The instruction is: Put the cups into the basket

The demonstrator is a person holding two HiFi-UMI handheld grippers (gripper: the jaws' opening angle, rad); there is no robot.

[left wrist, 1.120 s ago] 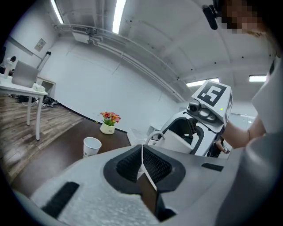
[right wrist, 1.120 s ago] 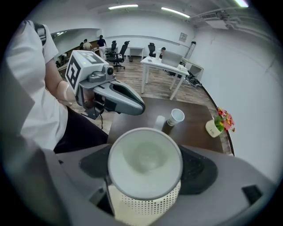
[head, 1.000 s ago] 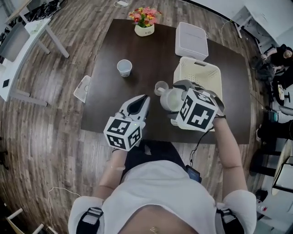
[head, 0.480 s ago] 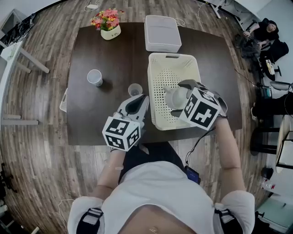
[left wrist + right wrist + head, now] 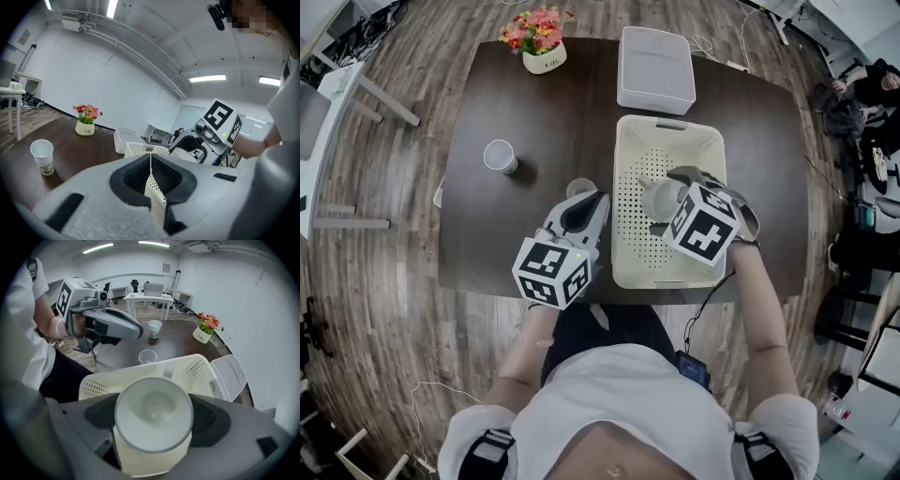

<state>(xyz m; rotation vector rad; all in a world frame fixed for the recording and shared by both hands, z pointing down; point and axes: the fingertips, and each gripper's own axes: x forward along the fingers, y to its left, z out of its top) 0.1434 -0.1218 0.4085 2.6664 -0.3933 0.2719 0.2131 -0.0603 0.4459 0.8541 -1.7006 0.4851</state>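
Now the right gripper point(image 5: 664, 202) is squeezing the round white cup point(image 5: 153, 411) over the cream plastic basket with holes point(image 5: 636, 255), no longer over the dark brown table point(image 5: 544, 122), so it looks ready to drop, while the left gripper point(image 5: 592, 206) is pinching together on nothing.

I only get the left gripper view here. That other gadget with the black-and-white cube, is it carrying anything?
Observer: Yes. The right gripper has its jaws clamped on a white cup, held over the basket.
Operator: I see one paper cup on the table. Any others?
Observer: One more. A clear cup stands on the table just left of the basket, close ahead of the left gripper.
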